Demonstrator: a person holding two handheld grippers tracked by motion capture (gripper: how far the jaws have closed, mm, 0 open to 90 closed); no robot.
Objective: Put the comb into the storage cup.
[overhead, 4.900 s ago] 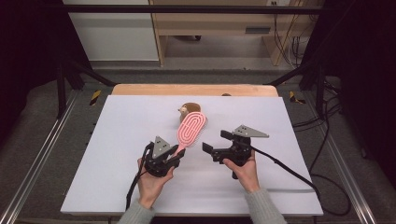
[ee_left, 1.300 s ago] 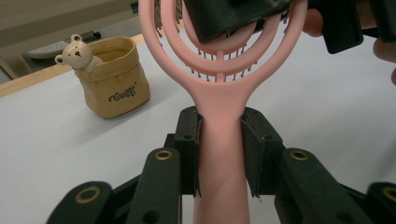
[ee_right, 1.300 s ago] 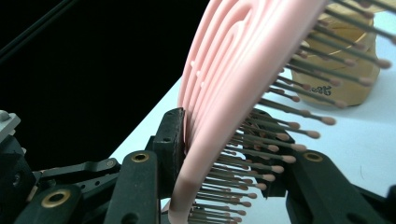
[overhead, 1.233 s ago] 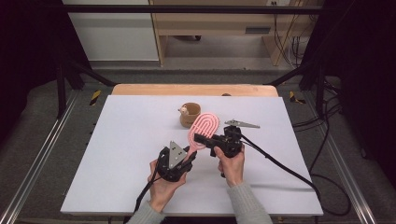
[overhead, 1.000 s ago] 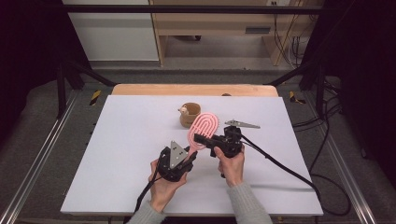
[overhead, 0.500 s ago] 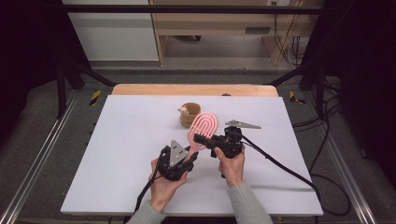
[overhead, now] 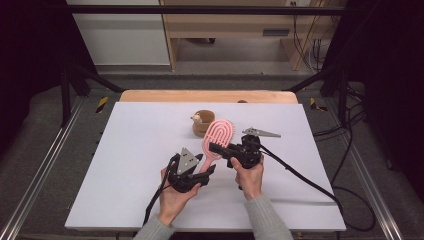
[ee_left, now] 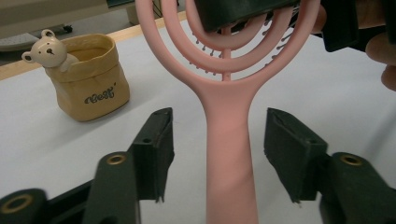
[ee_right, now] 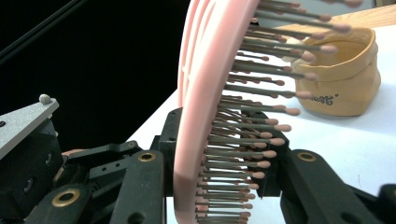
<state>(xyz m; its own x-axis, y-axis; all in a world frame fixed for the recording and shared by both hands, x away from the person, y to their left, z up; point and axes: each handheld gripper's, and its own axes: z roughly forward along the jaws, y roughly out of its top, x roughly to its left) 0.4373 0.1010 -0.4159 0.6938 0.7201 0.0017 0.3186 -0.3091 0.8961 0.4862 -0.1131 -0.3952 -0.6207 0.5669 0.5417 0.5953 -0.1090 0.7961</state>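
A pink hairbrush (overhead: 220, 133) is held just above the white table. My right gripper (overhead: 216, 148) is shut on its head, one jaw on the back and the other on the bristles (ee_right: 252, 140). My left gripper (overhead: 206, 165) is at the handle (ee_left: 231, 154). Its jaws have just been opening, and both pads (ee_left: 156, 149) now stand off the handle with a gap on each side. In the left gripper view, the right gripper's jaw (ee_left: 243, 11) crosses the brush head at the top.
A small tan pouch (overhead: 202, 122) with a bear figure (ee_left: 46, 46) on its rim stands just beyond the brush. A wooden board (overhead: 205, 96) lies along the far edge of the table (overhead: 125, 150). Cables trail off toward the near and right edges.
Since the oldest frame, the brush and both hands have shifted right and the right gripper has taken hold of the brush head. Neither hand has moved over the last second.
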